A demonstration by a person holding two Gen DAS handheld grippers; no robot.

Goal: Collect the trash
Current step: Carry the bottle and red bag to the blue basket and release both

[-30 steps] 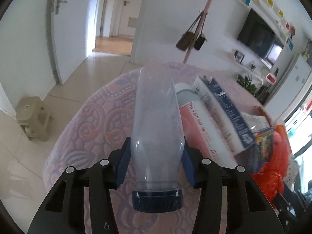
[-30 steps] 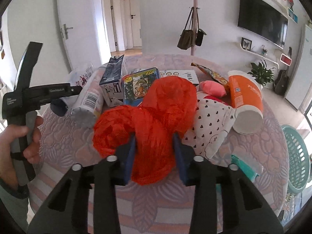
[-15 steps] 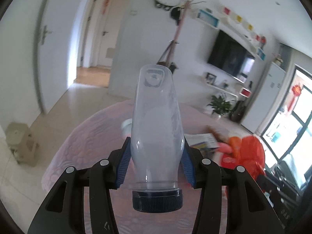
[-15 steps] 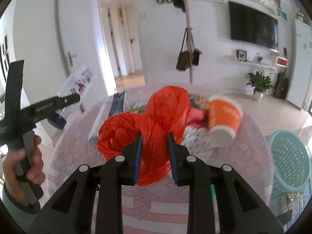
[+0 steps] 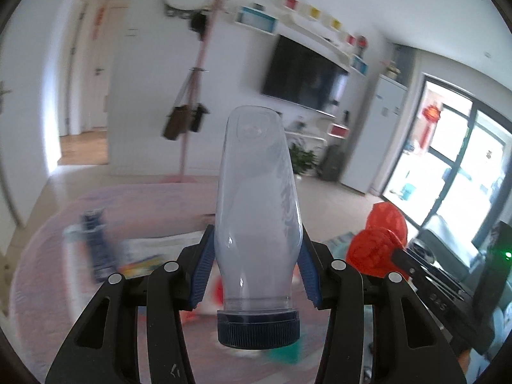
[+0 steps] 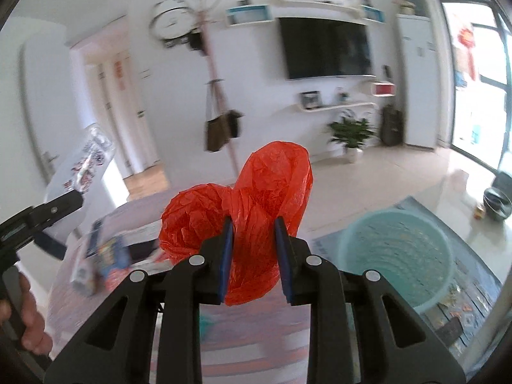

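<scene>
My left gripper (image 5: 256, 256) is shut on a clear plastic bottle (image 5: 257, 204) with a dark blue cap, held up above the round table (image 5: 48, 240). My right gripper (image 6: 252, 243) is shut on a crumpled red plastic bag (image 6: 256, 192), also lifted off the table. The red bag shows at the right in the left wrist view (image 5: 377, 240). The bottle and the left gripper show at the far left in the right wrist view (image 6: 80, 166). A light teal basket (image 6: 396, 256) stands on the floor to the right of the table.
Blurred trash stays on the table with its pink patterned cloth: a dark blue carton (image 5: 99, 249), a colourful box (image 6: 112, 252) and a white can (image 6: 83, 272). A coat rack with bags (image 6: 220, 128) stands behind the table. A blue mat (image 6: 473, 281) lies under the basket.
Both grippers have risen and swung right with their loads. The table has dropped low in both views, and the teal basket has come closer in the right wrist view.
</scene>
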